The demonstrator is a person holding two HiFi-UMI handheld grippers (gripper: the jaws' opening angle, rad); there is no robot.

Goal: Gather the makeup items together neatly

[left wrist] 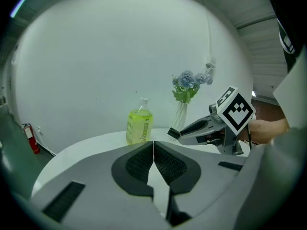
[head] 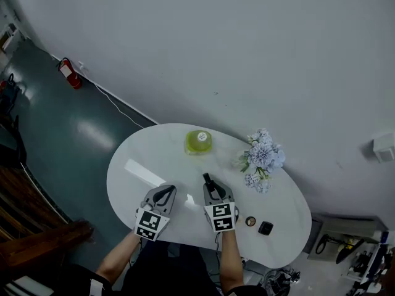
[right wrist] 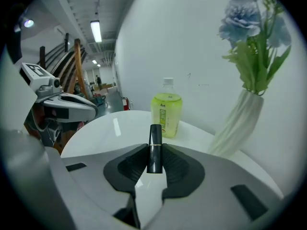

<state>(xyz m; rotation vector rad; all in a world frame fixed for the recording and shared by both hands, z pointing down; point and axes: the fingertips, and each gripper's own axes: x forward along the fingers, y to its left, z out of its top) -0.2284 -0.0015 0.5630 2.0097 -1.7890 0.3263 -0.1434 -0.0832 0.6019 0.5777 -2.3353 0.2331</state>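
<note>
My right gripper is shut on a black lipstick tube that stands upright between its pads; in the head view the tube pokes out past the gripper above the white oval table. My left gripper is shut with nothing between its pads, and it hangs beside the right one at the near left. Two small makeup items lie at the near right of the table: a small round gold-rimmed item and a black square compact.
A yellow-green drink bottle stands at the table's far side. A white vase of pale blue flowers stands at the right. A red fire extinguisher sits on the floor by the wall.
</note>
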